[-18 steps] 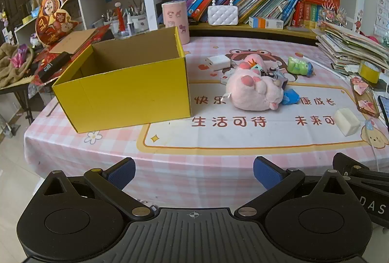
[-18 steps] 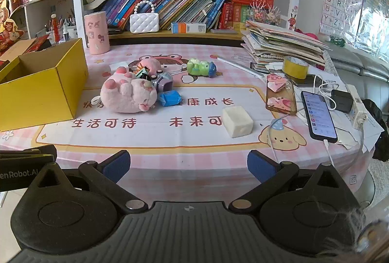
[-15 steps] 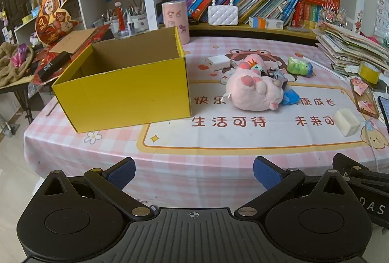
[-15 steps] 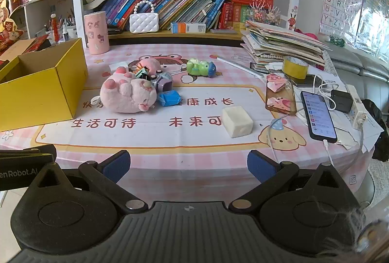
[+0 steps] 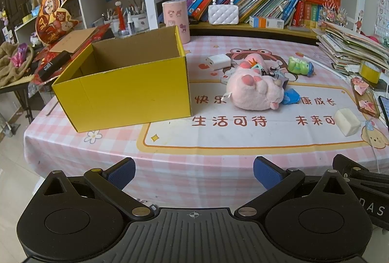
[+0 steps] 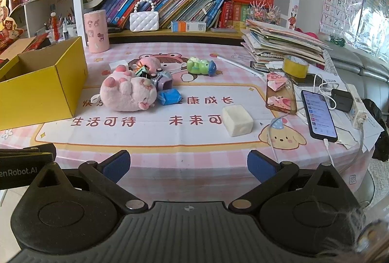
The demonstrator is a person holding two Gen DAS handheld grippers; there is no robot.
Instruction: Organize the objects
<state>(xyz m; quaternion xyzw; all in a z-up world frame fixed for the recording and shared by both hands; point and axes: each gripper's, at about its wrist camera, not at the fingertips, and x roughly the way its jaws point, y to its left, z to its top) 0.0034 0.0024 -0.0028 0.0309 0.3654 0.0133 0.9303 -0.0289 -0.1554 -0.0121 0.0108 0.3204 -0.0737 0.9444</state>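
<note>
An open yellow cardboard box (image 5: 124, 90) (image 6: 41, 90) stands on the left of the table; what shows of its inside is bare. To its right lies a pink plush toy (image 5: 255, 91) (image 6: 127, 94) with a blue wrapped item (image 6: 169, 97), a purple toy (image 6: 163, 80) and other small things against it. A green toy (image 6: 200, 65) lies farther back, a white charger (image 5: 218, 61) behind the plush, and a white block (image 6: 237, 120) at the front right. My left gripper (image 5: 194, 173) and right gripper (image 6: 188, 165) both hang open before the table's front edge, holding nothing.
A phone on a cable (image 6: 318, 114), a clear phone case (image 6: 279, 95), a power strip (image 6: 356, 104) and a yellow tape roll (image 6: 295, 66) crowd the right side. A stack of papers (image 6: 279, 41), a pink cylinder (image 6: 96, 30) and bookshelves line the back.
</note>
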